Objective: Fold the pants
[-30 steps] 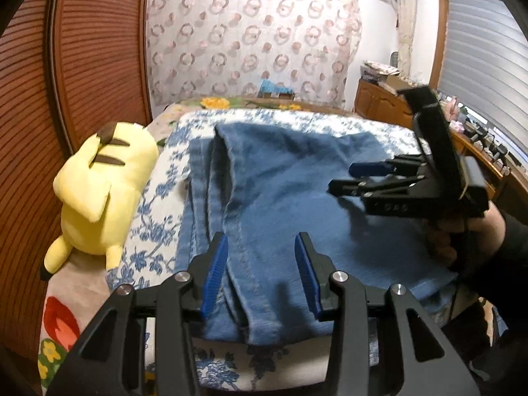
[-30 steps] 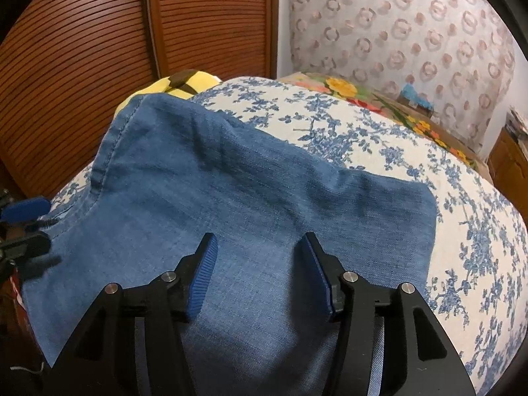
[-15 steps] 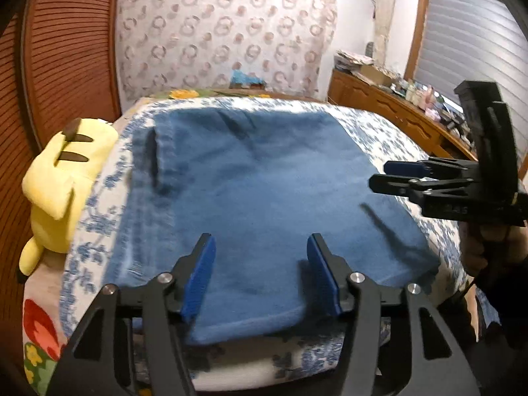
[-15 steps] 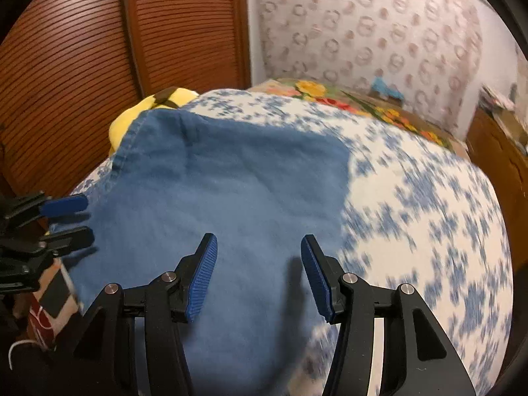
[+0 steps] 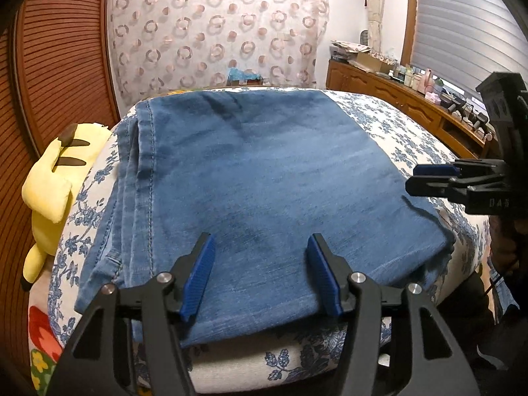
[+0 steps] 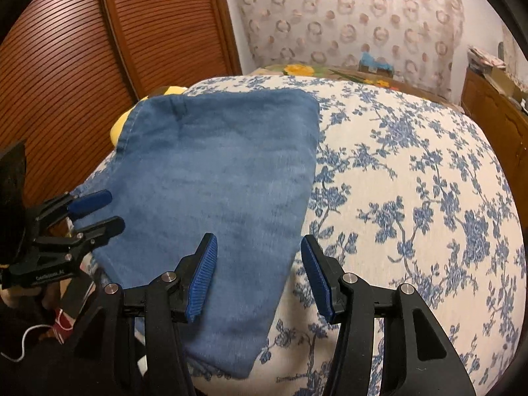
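A: Start with the left gripper [image 5: 260, 274]. What is it doing?

B: Its jaws stand wide apart with nothing between them. It hangs over the near edge of the pants [image 5: 257, 178], and the blue pads [image 5: 198, 280] frame bare denim without pinching it.

A: And the right gripper [image 6: 259, 277]?

B: Released as well, jaws spread. In the right wrist view it sits above the right-hand edge of the pants [image 6: 217, 184], one pad over the denim and the other over the flowered bedspread [image 6: 412, 198]. From the left wrist view the same gripper [image 5: 429, 180] shows side-on beside the right edge of the pants, holding nothing.

A: Where do the pants lie?

B: Folded into a flat blue rectangle on the bedspread [image 5: 396, 132], several layers stacked, with the stitched seams and layer edges showing along the left side. The near edge reaches the front of the bed.

A: What is around them?

B: A yellow plush toy [image 5: 56, 181] lies just beside the left edge of the bed, against the brown slatted door [image 5: 56, 66]. A ring-patterned curtain [image 5: 217, 33] hangs behind the bed, and a wooden sideboard [image 5: 396, 95] crowded with small items runs along the right wall. In the right wrist view the left gripper [image 6: 95, 211] appears at the left, near the corner of the denim.
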Available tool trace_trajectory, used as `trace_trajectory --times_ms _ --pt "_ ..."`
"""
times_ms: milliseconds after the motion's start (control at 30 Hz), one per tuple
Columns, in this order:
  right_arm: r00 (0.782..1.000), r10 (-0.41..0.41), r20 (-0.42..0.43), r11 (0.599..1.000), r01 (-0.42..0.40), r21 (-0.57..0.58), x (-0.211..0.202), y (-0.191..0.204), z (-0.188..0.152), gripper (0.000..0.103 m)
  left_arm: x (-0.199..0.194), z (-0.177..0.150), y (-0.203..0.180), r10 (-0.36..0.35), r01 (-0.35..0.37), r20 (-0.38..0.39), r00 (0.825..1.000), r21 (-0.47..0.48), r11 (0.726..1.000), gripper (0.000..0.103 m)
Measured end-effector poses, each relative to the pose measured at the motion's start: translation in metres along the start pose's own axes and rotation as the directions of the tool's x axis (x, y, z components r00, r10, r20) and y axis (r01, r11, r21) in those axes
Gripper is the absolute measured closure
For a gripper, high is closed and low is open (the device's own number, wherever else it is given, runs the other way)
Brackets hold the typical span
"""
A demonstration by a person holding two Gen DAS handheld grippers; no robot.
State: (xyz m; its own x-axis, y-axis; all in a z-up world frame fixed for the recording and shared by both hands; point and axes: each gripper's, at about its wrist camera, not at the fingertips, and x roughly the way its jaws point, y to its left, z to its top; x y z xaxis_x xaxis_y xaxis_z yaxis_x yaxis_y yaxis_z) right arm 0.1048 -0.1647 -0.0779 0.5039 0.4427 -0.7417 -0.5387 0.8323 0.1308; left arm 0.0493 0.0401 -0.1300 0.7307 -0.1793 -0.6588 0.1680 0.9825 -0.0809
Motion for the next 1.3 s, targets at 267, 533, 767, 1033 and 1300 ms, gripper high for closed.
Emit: trace_trajectory --times_ms 267,533,767,1033,1300 --pt "0.999 0.032 -0.028 0.999 -0.031 0.029 0.009 -0.005 -0.011 0.049 0.0 -0.002 0.002 -0.01 0.01 0.004 1.0 -0.004 1.0 0.044" --pt "0.998 0.056 -0.037 0.998 -0.056 -0.007 0.015 0.009 -0.013 0.053 0.0 -0.002 0.002 -0.003 0.003 0.008 1.0 -0.001 1.0 0.044" --pt "0.997 0.075 -0.001 0.997 -0.075 0.006 0.008 0.004 -0.01 0.092 0.0 -0.002 0.002 -0.002 0.002 0.01 1.0 0.002 1.0 0.044" --pt "0.99 0.108 0.095 0.994 -0.105 -0.032 -0.02 0.016 0.007 0.099 -0.006 0.006 0.011 -0.047 0.047 -0.003 0.999 -0.054 0.997 0.044" --pt "0.97 0.188 0.152 0.978 -0.17 -0.122 -0.037 0.053 0.046 0.099 -0.042 0.019 0.045 -0.011 0.02 0.073 0.997 -0.135 0.991 0.044"
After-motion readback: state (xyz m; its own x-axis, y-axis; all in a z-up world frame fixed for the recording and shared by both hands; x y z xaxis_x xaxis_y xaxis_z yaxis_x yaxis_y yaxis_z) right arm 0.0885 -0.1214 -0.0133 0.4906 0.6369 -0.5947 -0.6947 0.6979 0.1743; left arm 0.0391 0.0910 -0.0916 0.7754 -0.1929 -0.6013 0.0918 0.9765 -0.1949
